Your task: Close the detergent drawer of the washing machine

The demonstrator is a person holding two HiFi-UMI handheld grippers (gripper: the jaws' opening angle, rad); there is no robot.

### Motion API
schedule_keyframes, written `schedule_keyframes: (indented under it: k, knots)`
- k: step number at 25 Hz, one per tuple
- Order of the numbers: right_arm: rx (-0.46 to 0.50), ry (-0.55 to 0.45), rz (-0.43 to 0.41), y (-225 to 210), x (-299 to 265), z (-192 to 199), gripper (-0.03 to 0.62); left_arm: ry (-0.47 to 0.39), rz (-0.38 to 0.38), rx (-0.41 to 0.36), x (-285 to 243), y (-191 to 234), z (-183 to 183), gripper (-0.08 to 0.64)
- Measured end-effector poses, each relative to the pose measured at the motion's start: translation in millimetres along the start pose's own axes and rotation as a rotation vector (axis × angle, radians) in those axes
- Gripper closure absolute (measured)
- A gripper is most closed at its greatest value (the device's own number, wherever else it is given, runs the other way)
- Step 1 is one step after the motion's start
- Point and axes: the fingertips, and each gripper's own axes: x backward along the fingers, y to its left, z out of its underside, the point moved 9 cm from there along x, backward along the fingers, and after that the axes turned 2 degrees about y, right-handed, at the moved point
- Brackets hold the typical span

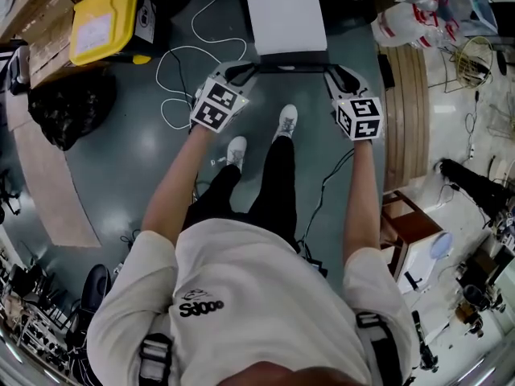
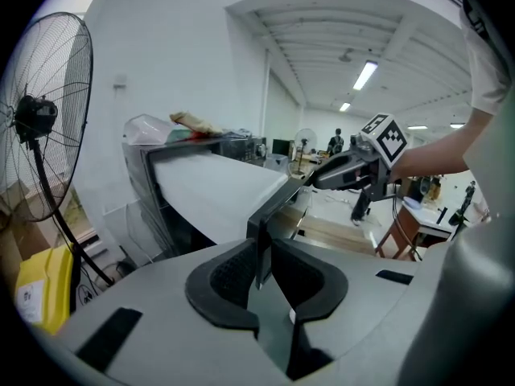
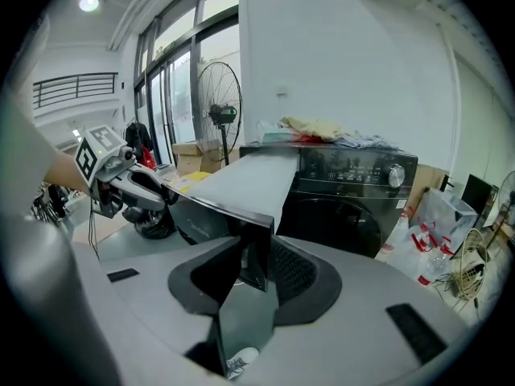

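The detergent drawer (image 1: pixel 285 10) is a long white tray that stands far out of the black washing machine (image 3: pixel 354 191). Its black front panel (image 1: pixel 294 58) faces me. My left gripper (image 1: pixel 251 69) is at the panel's left end and my right gripper (image 1: pixel 331 71) at its right end. In the left gripper view the panel's corner (image 2: pixel 259 240) stands between the pads of the left gripper (image 2: pixel 264 268), which lie against it. The right gripper view shows the other corner (image 3: pixel 256 252) clasped the same way by the right gripper (image 3: pixel 253 268).
On the floor to the left are a yellow container (image 1: pixel 103 20), a black bag (image 1: pixel 68 107) and a white cable (image 1: pixel 181 87). Wooden boards (image 1: pixel 406 111) and bags of bottles (image 1: pixel 410 18) lie at the right. A standing fan (image 2: pixel 40 119) is beside the machine. My feet (image 1: pixel 261 135) are below the drawer.
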Motion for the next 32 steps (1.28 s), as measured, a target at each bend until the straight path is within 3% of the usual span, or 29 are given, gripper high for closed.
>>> schedule_keyframes:
  k: [4, 15, 32]
  knots:
    - [-0.015, -0.026, 0.013, -2.9, -3.2, -6.1, 0.485, -0.040, -0.026, 0.035, -1.1, 3.7, -4.3, 0.492]
    - [-0.030, -0.023, 0.037, -5.0, -8.6, -7.9, 0.483, -0.034, -0.034, 0.067, -3.4, 6.5, -6.5, 0.491]
    - [-0.033, -0.036, 0.051, -10.7, -19.3, -19.0, 0.483, -0.041, -0.015, 0.057, -8.8, 22.1, -14.3, 0.486]
